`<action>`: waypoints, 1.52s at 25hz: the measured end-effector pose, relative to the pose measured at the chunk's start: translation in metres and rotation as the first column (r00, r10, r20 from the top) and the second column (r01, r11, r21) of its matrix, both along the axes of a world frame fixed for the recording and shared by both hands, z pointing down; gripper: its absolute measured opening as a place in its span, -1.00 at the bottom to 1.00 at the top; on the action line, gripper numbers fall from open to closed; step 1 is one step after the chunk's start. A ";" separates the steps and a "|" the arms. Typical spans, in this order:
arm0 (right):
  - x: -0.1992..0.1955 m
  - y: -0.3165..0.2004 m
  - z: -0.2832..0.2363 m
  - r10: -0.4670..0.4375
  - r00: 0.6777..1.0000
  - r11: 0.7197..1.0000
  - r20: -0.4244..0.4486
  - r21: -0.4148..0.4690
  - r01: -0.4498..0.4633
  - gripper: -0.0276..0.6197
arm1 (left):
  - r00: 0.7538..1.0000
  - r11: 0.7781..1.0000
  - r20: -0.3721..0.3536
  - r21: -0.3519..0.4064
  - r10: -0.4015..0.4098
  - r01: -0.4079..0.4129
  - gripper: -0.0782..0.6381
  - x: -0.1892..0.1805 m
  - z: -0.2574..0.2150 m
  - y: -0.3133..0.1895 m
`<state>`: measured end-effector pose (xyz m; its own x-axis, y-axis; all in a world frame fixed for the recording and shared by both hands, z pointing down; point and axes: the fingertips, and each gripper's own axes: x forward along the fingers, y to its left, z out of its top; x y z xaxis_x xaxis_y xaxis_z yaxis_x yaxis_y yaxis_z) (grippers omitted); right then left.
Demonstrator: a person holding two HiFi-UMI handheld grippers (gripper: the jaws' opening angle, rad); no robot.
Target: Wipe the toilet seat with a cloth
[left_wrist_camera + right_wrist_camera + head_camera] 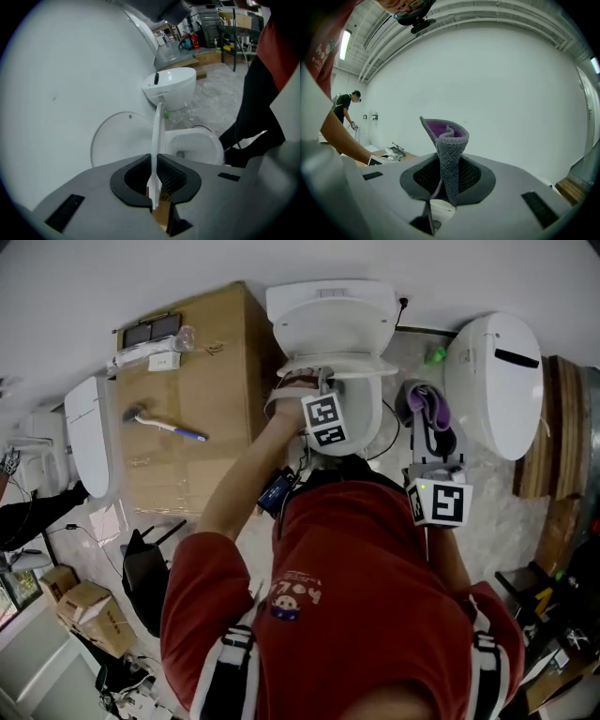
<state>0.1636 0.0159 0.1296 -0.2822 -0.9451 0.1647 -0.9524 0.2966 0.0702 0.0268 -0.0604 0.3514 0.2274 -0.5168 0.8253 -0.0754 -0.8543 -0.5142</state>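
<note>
The white toilet [330,317] stands at the top middle, its bowl [199,146] uncovered and its round lid [117,140] leaning back. My left gripper [154,177] is shut on the thin white toilet seat [157,140], which rises edge-on from between the jaws. In the head view its marker cube [323,420] hangs over the bowl. My right gripper [449,177] is shut on a grey and purple cloth [447,140] that stands up out of the jaws. In the head view that cloth [429,407] is right of the toilet, apart from it.
A large cardboard box [187,456] with a brush [164,423] on top stands left of the toilet. A second toilet [494,381] sits to the right, with wooden pallets [562,427] beyond. Another person [347,110] stands far left in the right gripper view.
</note>
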 end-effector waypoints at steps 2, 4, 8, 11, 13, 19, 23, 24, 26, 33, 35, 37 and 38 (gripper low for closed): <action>-0.006 0.003 0.010 -0.019 1.000 0.999 -0.002 -0.028 0.019 -0.71 | 1.000 0.992 0.000 -0.122 0.025 -0.025 -0.64 0.002 0.017 0.035; -0.011 0.002 0.021 -0.036 0.999 0.998 -0.003 -0.055 0.036 -0.71 | 0.999 0.964 -0.028 -0.264 0.029 -0.036 -0.59 0.004 0.037 0.065; -0.020 0.005 0.042 -0.071 0.998 0.991 -0.004 -0.114 0.070 -0.71 | 0.998 0.899 -0.065 -0.437 -0.005 -0.024 -0.48 0.003 0.073 0.116; -0.024 0.008 0.061 -0.083 0.996 0.985 -0.008 -0.153 0.081 -0.71 | 0.998 0.863 -0.057 -0.504 -0.008 -0.022 -0.41 0.001 0.100 0.140; -0.027 0.011 0.075 -0.091 0.996 0.980 -0.016 -0.181 0.087 -0.71 | 0.998 0.830 -0.058 -0.557 -0.013 -0.021 -0.35 0.000 0.117 0.156; -0.040 0.017 0.123 -0.117 0.993 0.955 -0.026 -0.277 0.106 -0.71 | 0.999 0.705 -0.045 -0.709 -0.022 -0.016 -0.14 -0.006 0.172 0.195; -0.049 0.017 0.161 -0.147 0.989 0.942 -0.037 -0.312 0.128 -0.71 | 0.999 0.674 -0.032 -0.738 0.018 -0.036 -0.14 -0.009 0.212 0.210; -0.051 0.018 0.172 -0.156 0.987 0.938 -0.039 -0.320 0.135 -0.71 | 0.999 0.668 -0.032 -0.743 0.026 -0.041 -0.13 -0.009 0.221 0.214; -0.056 0.021 0.195 -0.176 0.984 0.929 -0.038 -0.336 0.153 -0.71 | 0.999 0.653 -0.028 -0.756 0.035 -0.044 -0.10 -0.009 0.239 0.225; -0.068 0.016 0.265 -0.165 0.986 0.930 0.016 -0.332 0.161 -0.71 | 1.000 0.637 -0.022 -0.770 0.022 -0.031 -0.08 -0.010 0.305 0.235; -0.070 0.018 0.287 -0.168 0.986 0.923 0.020 -0.349 0.164 -0.71 | 1.000 0.644 -0.013 -0.764 0.025 -0.026 -0.07 -0.012 0.325 0.236; -0.070 0.021 0.306 -0.175 0.984 0.914 0.019 -0.368 0.170 -0.71 | 0.999 0.655 -0.002 -0.755 0.037 -0.026 -0.05 -0.011 0.343 0.237; -0.069 0.022 0.315 -0.179 0.984 0.911 0.018 -0.375 0.173 -0.71 | 0.999 0.661 0.003 -0.750 0.044 -0.027 -0.04 -0.010 0.351 0.238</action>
